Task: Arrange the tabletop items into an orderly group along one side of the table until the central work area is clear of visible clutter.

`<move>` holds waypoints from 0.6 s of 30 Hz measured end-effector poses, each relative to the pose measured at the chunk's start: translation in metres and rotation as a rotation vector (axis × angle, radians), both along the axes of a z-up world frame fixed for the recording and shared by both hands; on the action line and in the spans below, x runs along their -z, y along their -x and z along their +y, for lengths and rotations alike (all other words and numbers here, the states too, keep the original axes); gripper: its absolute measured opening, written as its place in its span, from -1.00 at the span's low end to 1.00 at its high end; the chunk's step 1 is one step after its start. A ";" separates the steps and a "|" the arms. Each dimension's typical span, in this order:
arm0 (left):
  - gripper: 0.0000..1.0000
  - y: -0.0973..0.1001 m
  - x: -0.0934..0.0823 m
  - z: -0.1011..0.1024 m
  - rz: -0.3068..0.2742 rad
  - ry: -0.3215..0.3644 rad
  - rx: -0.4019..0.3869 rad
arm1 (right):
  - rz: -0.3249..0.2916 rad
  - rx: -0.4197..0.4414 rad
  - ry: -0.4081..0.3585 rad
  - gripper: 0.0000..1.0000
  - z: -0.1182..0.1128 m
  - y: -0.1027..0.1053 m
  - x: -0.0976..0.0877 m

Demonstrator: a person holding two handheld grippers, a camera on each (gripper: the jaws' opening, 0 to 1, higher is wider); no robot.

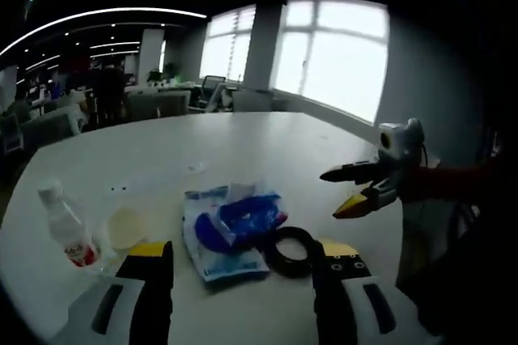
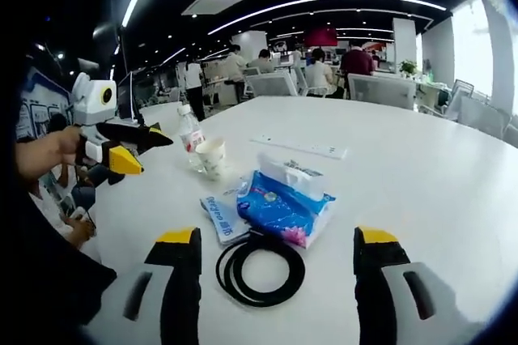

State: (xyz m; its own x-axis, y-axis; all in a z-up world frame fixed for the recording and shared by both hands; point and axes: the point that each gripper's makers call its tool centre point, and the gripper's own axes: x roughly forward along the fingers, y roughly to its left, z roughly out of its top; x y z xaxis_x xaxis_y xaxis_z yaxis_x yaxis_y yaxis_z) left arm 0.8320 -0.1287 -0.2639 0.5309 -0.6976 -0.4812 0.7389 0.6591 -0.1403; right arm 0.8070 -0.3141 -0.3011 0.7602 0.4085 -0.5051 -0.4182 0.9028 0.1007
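Hovering apart-jawed, left gripper [image 1: 243,268] and right gripper [image 2: 279,252] flank the black cable coil [image 2: 261,270] beside tissue packs [image 2: 285,203]; grasping comes next.

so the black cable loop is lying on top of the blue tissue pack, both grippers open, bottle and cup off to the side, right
Not quite. In the right gripper view the black cable loop lies flat on the table beside the blue tissue pack, at its edge, not on top of it. The rest holds: left gripper and right gripper are open, with bottle and cup off to the side.

Print on the blue tissue pack [image 2: 285,209] and bottle label [image 1: 78,253] — too blurred to read
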 end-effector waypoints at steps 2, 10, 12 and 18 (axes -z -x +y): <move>0.33 -0.004 0.002 -0.004 0.008 0.009 -0.007 | 0.004 0.009 0.015 0.34 -0.002 -0.004 0.005; 0.06 -0.025 0.020 -0.018 0.034 0.037 -0.010 | 0.026 -0.006 0.042 0.13 0.001 -0.017 0.023; 0.01 -0.024 0.019 -0.028 0.038 0.033 -0.011 | 0.026 -0.009 0.050 0.08 0.003 -0.021 0.025; -0.18 -0.043 0.039 -0.035 0.064 0.030 -0.053 | 0.016 0.006 0.087 -0.06 0.000 -0.039 0.033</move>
